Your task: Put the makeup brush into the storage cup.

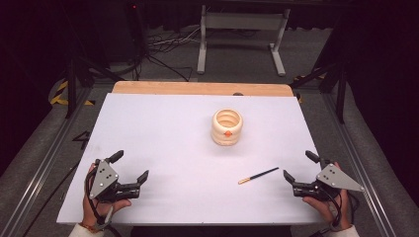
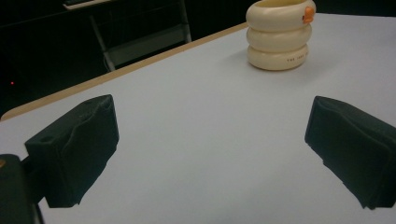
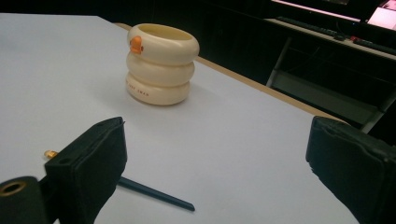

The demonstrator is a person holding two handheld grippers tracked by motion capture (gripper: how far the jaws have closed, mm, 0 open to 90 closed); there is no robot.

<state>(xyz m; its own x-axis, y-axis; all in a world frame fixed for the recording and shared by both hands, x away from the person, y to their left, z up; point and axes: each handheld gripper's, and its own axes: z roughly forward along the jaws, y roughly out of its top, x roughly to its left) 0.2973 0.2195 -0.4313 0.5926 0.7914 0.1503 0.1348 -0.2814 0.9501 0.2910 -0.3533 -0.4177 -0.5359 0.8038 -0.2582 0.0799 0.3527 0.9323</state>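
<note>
Lying near one cup (image 1: 227, 127): one pen (image 1: 258, 176), two open claws.

In the left gripper view, the top edge cuts off the rim of the cream ringed holder (image 2: 279, 35), and the small lettering on its lowest ring is too small to read. In the right gripper view, the near jaw of the right gripper (image 3: 219, 172) hides the middle of the dark pen (image 3: 156, 193); its gold tip emerges beyond the jaw. The lettering on the holder is illegible there too.
</note>
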